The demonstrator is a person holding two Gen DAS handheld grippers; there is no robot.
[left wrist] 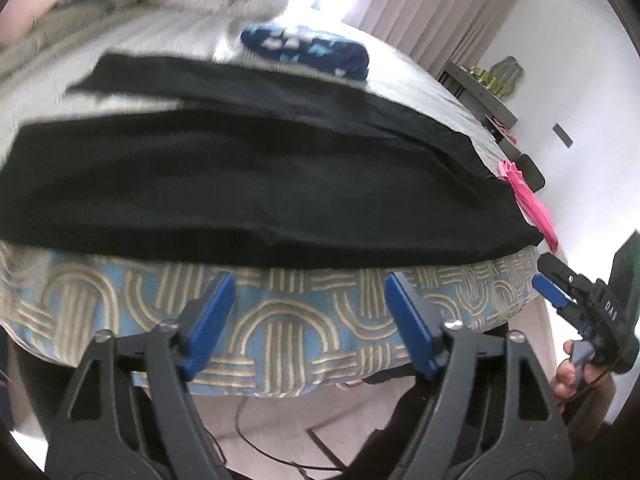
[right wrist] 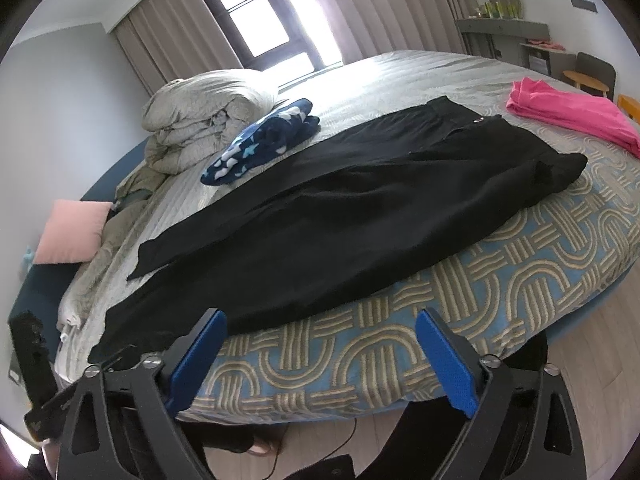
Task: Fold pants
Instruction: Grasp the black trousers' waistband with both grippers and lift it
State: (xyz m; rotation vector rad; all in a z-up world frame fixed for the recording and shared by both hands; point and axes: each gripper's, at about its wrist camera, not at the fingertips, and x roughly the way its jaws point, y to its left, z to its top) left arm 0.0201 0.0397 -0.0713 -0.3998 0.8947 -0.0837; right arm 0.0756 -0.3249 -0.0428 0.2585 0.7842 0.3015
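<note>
Black pants [left wrist: 260,184] [right wrist: 340,208] lie spread flat across the bed [right wrist: 520,264], waist toward the right and both legs running left, slightly apart at the far ends. My left gripper [left wrist: 310,280] hovers over the bed's near edge, just short of the pants' near hem; its blue pads stand open with only the patterned cover between them. My right gripper [right wrist: 320,316] is also open at the near edge, its left pad close to the hem of the nearer leg, gripping nothing. The left wrist view also catches the right gripper [left wrist: 546,274] at far right, held by a hand [left wrist: 568,376].
A pink garment [right wrist: 572,112] lies beyond the waist at the right. A folded blue patterned cloth [right wrist: 260,144] and a bundled grey duvet [right wrist: 200,120] sit behind the pants. A pink cushion [right wrist: 72,232] is at the left, a shelf and chair [right wrist: 592,72] by the wall, and a cable [left wrist: 260,440] on the floor.
</note>
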